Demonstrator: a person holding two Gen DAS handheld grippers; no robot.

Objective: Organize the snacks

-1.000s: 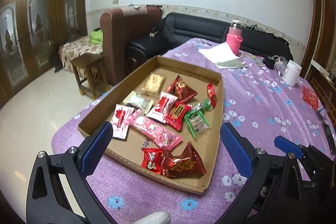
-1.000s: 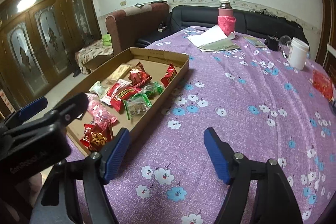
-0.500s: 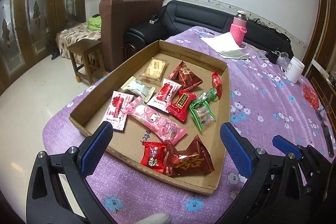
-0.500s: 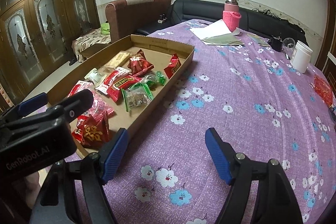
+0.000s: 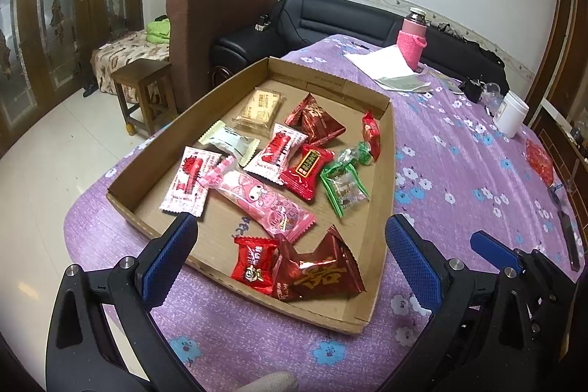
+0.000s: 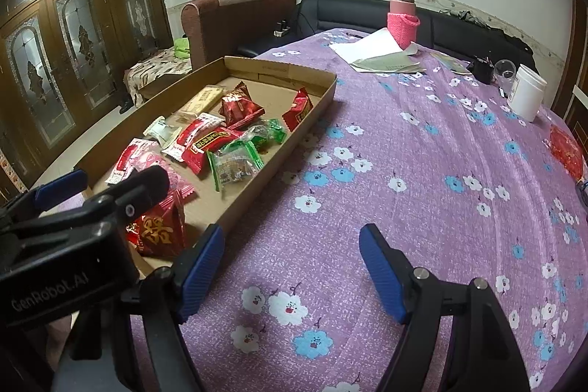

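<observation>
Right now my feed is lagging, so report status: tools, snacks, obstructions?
Left tool open, empty. Right tool open, empty. Wrapped snacks untouched in shallow cardboard tray. Nothing in the way.

A purple flowered tablecloth (image 6: 422,179) covers the table. At its far end a bottle in a pink knitted sleeve (image 5: 414,39) stands touching loose white papers (image 5: 382,61). A white plastic jar (image 6: 528,92) stands near the right edge, before a black leather sofa (image 5: 341,15).

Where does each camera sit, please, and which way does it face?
Left wrist: on the left tongs, above the tray's near end, facing the sofa; own open fingers show, and the right tongs.
Right wrist: on the right tongs, over tablecloth beside the tray; the left tongs show.
Shared: tray, snacks, pink bottle, white jar.
</observation>
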